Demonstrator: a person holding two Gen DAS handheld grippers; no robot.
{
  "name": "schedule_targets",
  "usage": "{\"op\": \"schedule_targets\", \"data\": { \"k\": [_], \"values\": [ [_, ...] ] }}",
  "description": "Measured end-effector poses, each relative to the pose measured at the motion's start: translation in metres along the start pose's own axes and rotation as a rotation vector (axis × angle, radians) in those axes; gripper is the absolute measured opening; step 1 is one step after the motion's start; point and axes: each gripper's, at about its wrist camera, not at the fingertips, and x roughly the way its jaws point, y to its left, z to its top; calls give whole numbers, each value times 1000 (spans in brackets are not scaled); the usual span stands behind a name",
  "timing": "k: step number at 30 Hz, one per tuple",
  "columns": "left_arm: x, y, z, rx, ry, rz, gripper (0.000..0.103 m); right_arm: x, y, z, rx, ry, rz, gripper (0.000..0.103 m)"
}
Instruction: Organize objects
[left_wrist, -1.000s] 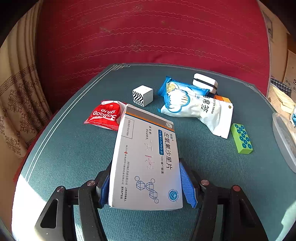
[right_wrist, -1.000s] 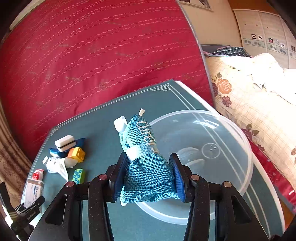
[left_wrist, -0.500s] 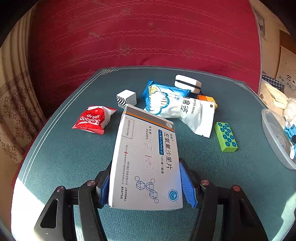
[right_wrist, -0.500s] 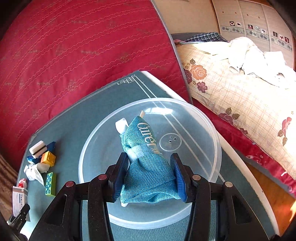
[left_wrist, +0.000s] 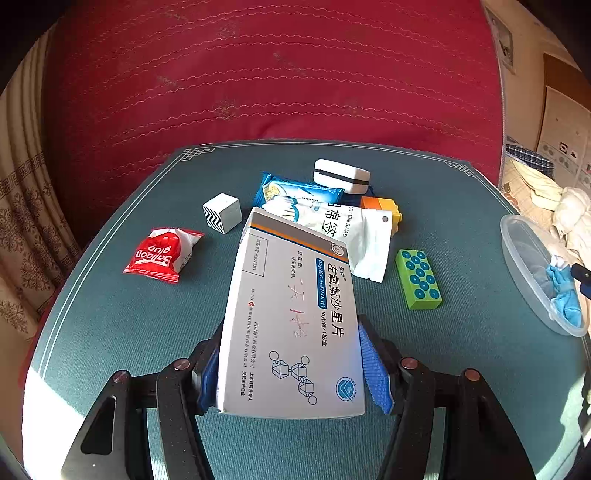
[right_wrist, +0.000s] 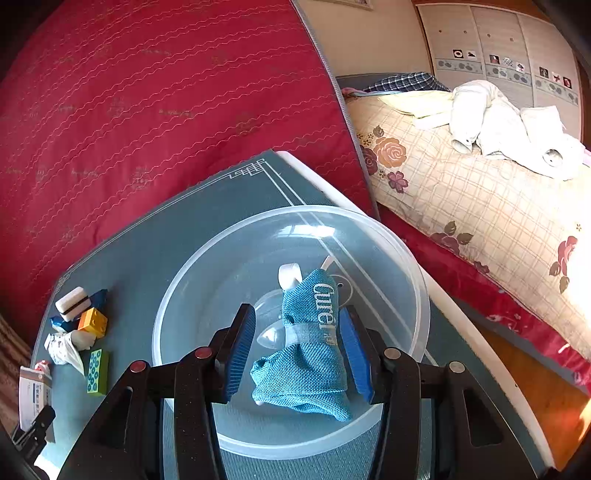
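Left gripper (left_wrist: 291, 369): holding the box (left_wrist: 291, 317) clamped between both pads, lifted off the table (left_wrist: 110, 325).
Right gripper (right_wrist: 295, 354): jaws standing part open around the pouch (right_wrist: 306, 354); the left pad is clear of it, the right pad looks to be touching, so the grip appears to be letting go.
Pouch: sitting inside the bowl (right_wrist: 184, 295), at the table's right end.
Done: one item, judging by the bowl.
In hand: the box, probably heading for the bowl.
Left: red packet (left_wrist: 162, 251), cube (left_wrist: 221, 213), swab bag (left_wrist: 354, 236), blue wrapper (left_wrist: 284, 188), white case (left_wrist: 341, 176), orange brick (left_wrist: 382, 207), green brick (left_wrist: 418, 279), all lying loose on the table.
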Motion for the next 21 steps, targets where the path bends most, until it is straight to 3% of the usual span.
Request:
{"op": "schedule_targets", "data": {
  "k": [9, 21],
  "values": [
    [-3, -48, 19, 78, -22, -77, 66, 3, -2, -3, -6, 23, 7, 50],
    [0, -137, 42, 197, -8, -268, 66, -4, -28, 6, 49, 2, 0, 50]
  ]
}}
